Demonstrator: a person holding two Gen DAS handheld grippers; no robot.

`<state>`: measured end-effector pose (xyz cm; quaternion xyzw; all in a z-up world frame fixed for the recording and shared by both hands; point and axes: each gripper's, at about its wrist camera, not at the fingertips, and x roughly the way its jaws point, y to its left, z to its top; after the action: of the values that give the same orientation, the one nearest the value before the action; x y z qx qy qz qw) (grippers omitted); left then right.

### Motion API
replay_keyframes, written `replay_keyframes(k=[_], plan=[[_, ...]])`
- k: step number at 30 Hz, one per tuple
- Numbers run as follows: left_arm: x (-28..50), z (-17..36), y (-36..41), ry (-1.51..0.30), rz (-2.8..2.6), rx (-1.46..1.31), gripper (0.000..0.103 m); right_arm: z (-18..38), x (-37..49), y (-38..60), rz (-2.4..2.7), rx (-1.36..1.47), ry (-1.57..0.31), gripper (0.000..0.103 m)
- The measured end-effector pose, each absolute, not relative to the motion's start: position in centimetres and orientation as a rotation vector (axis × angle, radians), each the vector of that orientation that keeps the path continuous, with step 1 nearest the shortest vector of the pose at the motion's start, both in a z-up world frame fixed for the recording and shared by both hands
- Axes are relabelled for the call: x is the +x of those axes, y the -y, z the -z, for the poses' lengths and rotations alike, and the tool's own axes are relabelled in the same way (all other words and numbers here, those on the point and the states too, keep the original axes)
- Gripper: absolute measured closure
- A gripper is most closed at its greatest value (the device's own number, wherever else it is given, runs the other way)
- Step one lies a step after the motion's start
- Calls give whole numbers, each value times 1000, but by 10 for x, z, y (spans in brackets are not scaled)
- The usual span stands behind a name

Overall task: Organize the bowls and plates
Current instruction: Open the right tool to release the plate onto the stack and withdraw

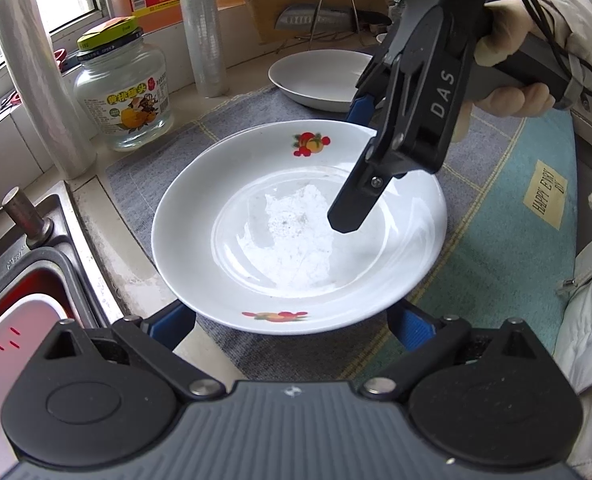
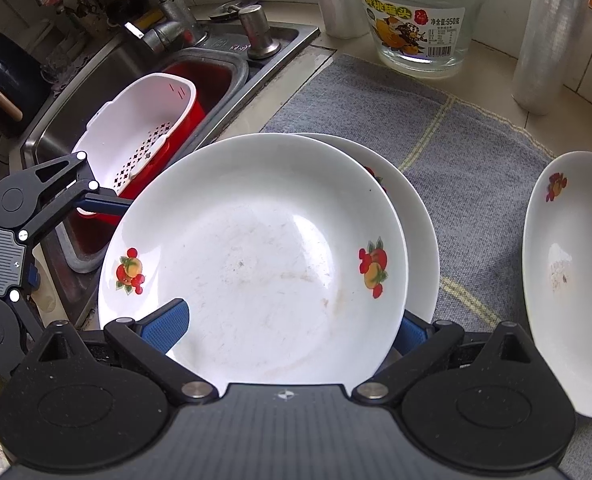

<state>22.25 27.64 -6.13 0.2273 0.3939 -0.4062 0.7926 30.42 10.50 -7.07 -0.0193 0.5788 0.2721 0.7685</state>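
Three fruit-printed plates (image 2: 256,248), one jar (image 2: 419,16), two film rolls (image 2: 551,36).

L gripper (image 1: 296,324): fingers spread wide, blue pads (image 1: 172,326) apart at either side. R gripper (image 2: 288,326): fingers also apart, one blue pad (image 2: 168,320) lying over a rim, the other under it, contact unclear. R hand (image 1: 507,64), light glove & pale sleeve, wraps the R handle, tilted down across the L gripper's view.
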Motion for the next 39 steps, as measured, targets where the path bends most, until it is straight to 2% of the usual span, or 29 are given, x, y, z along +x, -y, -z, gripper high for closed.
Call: replay_keyframes(k=[39], plan=[[224, 67, -276, -844, 907, 492, 2, 55, 284, -95, -541, 17, -1243, 0]])
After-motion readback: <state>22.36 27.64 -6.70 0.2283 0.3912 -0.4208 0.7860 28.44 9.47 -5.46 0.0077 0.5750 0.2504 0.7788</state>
